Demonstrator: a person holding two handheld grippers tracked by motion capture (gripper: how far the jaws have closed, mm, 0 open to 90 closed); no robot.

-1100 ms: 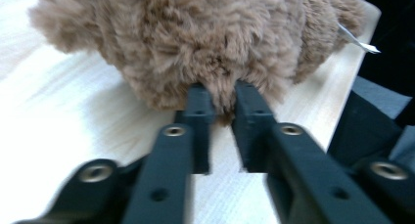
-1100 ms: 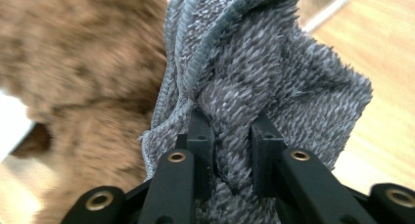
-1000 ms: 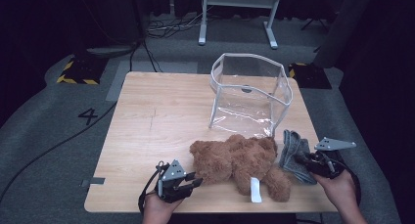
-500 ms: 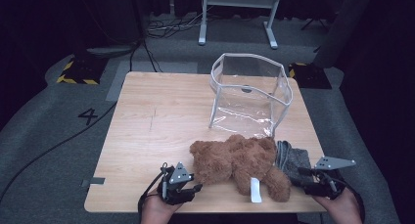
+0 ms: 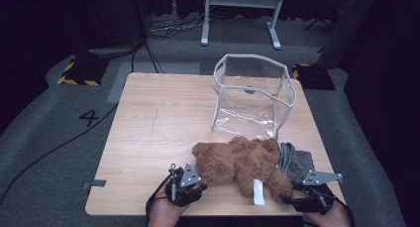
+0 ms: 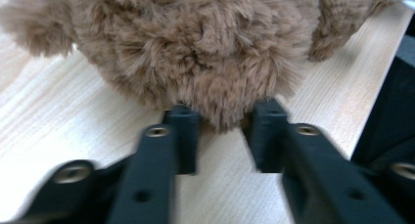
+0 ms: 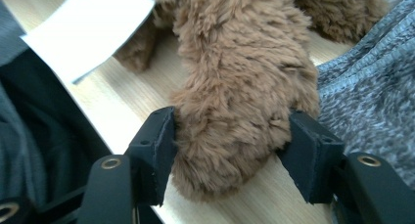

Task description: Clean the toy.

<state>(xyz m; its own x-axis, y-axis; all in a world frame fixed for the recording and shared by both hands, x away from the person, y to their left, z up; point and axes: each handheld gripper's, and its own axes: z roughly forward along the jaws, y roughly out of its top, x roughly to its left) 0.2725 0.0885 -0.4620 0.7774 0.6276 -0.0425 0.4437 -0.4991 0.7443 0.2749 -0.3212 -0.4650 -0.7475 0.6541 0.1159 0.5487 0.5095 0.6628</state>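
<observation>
The left gripper [image 5: 190, 187] sits at the near edge of the table [image 5: 163, 118], with its jaws partway apart and a tuft of the teddy bear [image 5: 242, 162] between the tips. They have just been closing in. In the left gripper view the pads [image 6: 183, 131] touch the fur on both sides, but that view is blurry, so I can't really tell if they're pinching it or just brushing it.

The right gripper [image 5: 297, 199] is at the near right corner, and its jaws have just been opening. They're spread wide around one brown leg of the bear. In the right gripper view, both inner faces press into the plush (it bulges out past the tips), so I'd call that a grip.

The bear lies across the near middle of the table, between the two grippers. A grey knitted cloth [image 5: 297, 162] lies against its right side, and a clear bag [image 5: 252, 95] with white trim stands just beyond it.

The high view gives the whole layout, including the bag. The right gripper view shows the white tag [image 7: 93, 26] close up, lying on the wood left of the held leg, and the cloth's weave right beside that leg.

Both hands come in low from the near edge, left hand [image 5: 161, 212] and right hand [image 5: 332, 217], with the grippers pointing inward toward the bear.
</observation>
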